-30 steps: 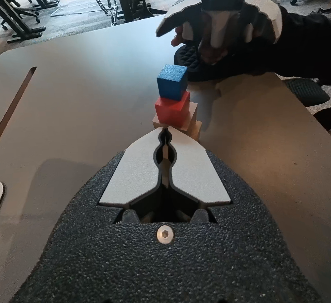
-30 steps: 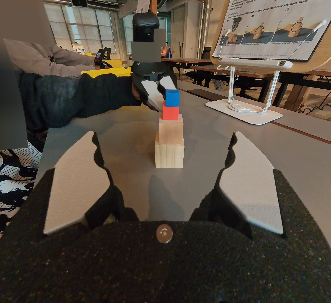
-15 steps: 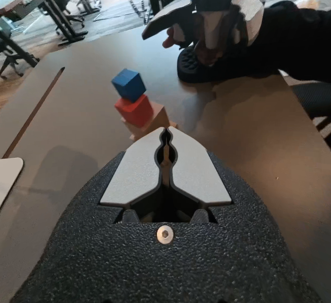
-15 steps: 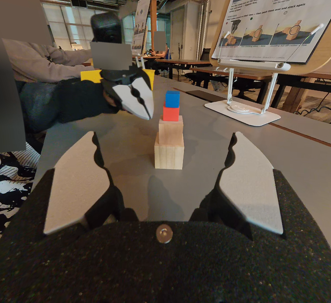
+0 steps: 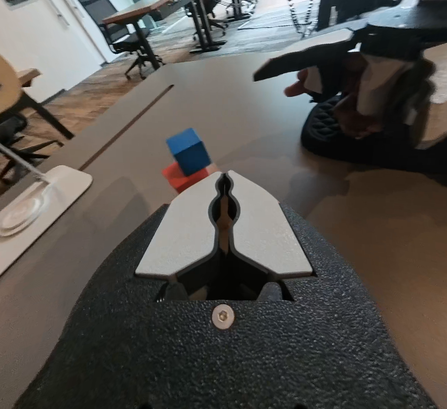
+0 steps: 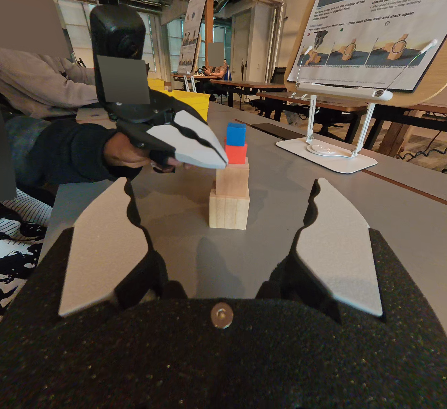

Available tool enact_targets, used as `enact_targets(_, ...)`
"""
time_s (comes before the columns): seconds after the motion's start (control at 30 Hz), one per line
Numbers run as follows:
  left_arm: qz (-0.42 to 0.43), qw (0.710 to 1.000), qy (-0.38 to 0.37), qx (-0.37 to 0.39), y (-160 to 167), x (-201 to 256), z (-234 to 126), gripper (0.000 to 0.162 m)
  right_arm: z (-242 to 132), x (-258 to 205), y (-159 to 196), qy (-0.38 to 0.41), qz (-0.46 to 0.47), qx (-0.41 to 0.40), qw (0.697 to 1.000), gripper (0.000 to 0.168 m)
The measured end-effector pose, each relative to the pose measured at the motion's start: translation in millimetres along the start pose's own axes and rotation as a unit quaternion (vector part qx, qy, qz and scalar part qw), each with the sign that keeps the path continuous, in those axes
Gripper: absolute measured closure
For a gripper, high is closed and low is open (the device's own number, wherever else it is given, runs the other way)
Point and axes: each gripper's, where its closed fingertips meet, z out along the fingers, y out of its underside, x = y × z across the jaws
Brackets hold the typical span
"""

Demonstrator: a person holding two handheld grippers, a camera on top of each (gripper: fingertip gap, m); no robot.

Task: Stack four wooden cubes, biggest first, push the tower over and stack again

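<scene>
Open office, grey desk (image 6: 302, 203), rows of other desks and chairs behind. Tower of four cubes stands mid-desk, dead ahead at 12 o'clock in the right wrist view: big pale wood cube (image 6: 228, 211) at the bottom, smaller wood cube (image 6: 232, 179) on it, red cube (image 6: 236, 153) third, blue cube (image 6: 236, 134) on top. Layers sit slightly off-centre but the tower is upright.

Step in hand, as I read it: stacking is done, this is the push-over. Left gripper (image 6: 223, 163) has its jaws pressed together, nothing held. Its tip is at the tower's 9 o'clock side, level with the seam between red cube and upper wood cube. Touching or just short of it, can't tell from here. In the left wrist view the tower is mostly hidden behind the gripper; only the blue and red cubes show at 11 o'clock.

Next move likely calls for a sideways shove toward 3 o'clock, tip kept shut. Contact that high should topple the top two; going lower would take more of the tower.

Left hand (image 6: 125, 153) in a dark sleeve comes in from 9 o'clock, gripper pitched down toward the tower.

Right gripper (image 6: 221, 240) is spread wide, empty, parked low in front of the tower, well apart from it. A white stand (image 6: 326, 157) with an instruction sheet sits at 2 o'clock.
</scene>
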Motion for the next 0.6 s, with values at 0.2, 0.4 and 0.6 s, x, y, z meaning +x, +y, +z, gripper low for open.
enact_targets(0.2, -0.008, 0.999, -0.045, -0.012, 4.3, -37.3, -6.8, 0.162, 0.4, 0.3, 0.7, -0.001, 0.003, -0.002, 1.0, 0.035)
enact_targets(0.4, -0.004, 1.0, -0.012, 0.0, -0.3, -22.7, -15.7, 0.162, 0.5, 1.2, 1.2, -0.001, 0.007, -0.003, 1.0, 0.035)
enact_targets(0.6, 0.015, 0.999, 0.034, -0.026, 8.6, 24.0, -12.9, 0.162, 0.6, 1.0, 1.1, -0.001, 0.006, -0.003, 1.0, 0.036)
